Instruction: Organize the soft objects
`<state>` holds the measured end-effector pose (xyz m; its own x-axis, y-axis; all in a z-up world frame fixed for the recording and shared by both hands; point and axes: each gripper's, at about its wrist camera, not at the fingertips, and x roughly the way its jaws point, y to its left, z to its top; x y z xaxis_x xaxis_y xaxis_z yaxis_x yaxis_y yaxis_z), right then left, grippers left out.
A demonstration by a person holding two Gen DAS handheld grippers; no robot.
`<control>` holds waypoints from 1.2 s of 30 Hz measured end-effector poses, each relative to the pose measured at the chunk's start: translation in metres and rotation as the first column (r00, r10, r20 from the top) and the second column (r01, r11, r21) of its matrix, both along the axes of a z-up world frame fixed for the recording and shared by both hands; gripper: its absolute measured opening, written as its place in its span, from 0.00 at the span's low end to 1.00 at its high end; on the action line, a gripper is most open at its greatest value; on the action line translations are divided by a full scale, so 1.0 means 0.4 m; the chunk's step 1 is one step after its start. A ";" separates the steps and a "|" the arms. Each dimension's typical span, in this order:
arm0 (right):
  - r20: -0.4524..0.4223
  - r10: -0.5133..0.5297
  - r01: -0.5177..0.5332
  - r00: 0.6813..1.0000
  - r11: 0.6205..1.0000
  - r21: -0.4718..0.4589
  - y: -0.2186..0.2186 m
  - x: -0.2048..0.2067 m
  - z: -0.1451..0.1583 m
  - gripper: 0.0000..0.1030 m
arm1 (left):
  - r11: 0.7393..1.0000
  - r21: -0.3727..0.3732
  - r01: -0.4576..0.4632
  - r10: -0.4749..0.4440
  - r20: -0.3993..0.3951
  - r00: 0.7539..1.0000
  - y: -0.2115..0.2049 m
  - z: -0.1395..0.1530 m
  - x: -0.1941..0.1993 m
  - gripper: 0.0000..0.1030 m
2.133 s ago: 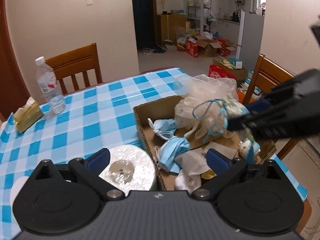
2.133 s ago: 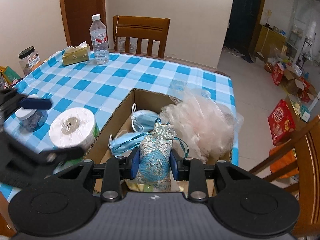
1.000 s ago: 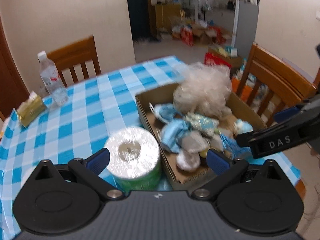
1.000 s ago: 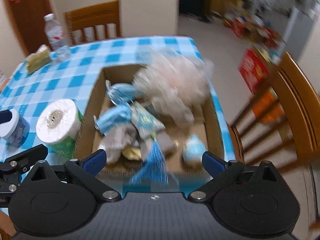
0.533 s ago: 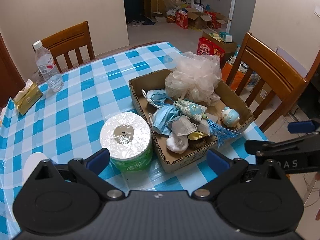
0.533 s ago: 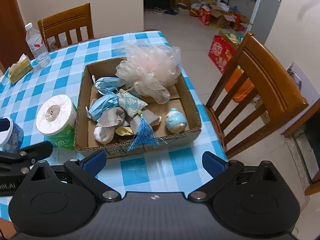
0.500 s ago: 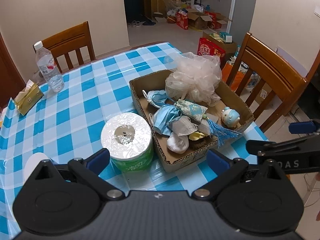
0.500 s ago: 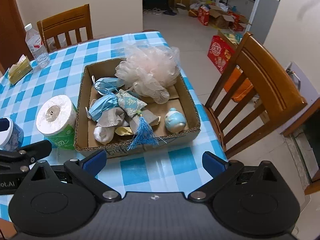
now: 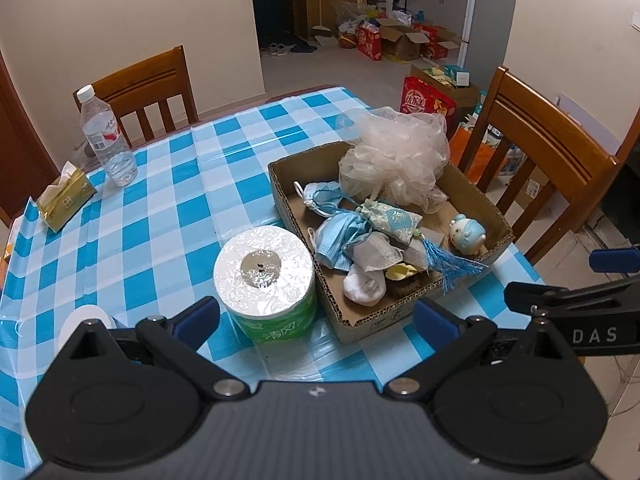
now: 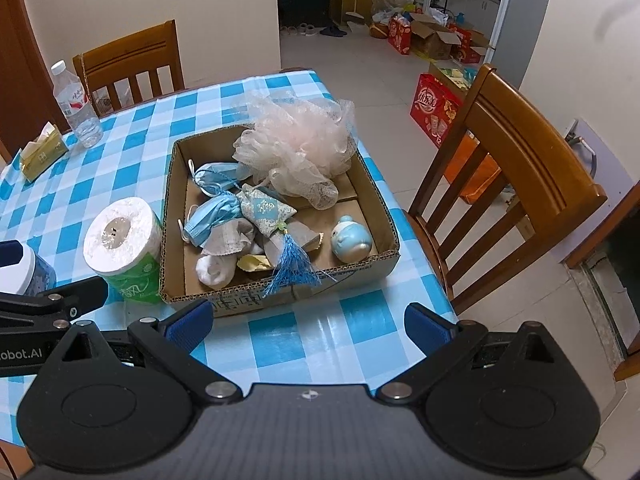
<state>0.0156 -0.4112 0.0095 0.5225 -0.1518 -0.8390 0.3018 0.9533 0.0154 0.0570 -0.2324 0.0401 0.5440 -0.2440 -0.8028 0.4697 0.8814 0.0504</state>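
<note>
Two wooden chairs [image 9: 148,80] – checked blue tablecloth [image 9: 168,200], cluttered room beyond

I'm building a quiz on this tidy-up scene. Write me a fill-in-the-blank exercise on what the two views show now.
1. The embroidered sachet with the blue tassel lies inside the ____.
2. The toilet paper roll stands on the table, ____ the cardboard box.
3. Both the left gripper and the right gripper are ____ and hold nothing.
4. The pink mesh bath pouf sits at the box's ____ end.

Missing words: cardboard box; outside; open; far
</note>
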 end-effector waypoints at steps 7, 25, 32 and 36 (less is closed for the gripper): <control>0.003 0.004 -0.004 1.000 1.000 0.002 0.002 0.008 0.011 1.00 | 1.000 0.000 -0.003 0.003 0.006 1.000 0.000 0.006 0.001 0.99; 0.006 0.006 -0.006 1.000 1.000 0.006 -0.014 0.017 0.011 1.00 | 1.000 0.003 -0.011 0.011 0.008 1.000 -0.011 0.012 0.008 0.99; 0.006 0.006 -0.006 1.000 1.000 0.005 -0.015 0.016 0.011 1.00 | 1.000 0.003 -0.011 0.011 0.009 1.000 -0.013 0.012 0.006 0.99; 0.006 0.005 -0.005 1.000 1.000 0.007 -0.015 0.016 0.011 1.00 | 1.000 0.004 -0.011 0.011 0.010 1.000 -0.015 0.014 0.007 0.99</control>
<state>0.0219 -0.4173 0.0138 0.5284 -0.1436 -0.8368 0.2969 0.9546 0.0236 0.0596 -0.2382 0.0456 0.5546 -0.2351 -0.7982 0.4595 0.8862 0.0583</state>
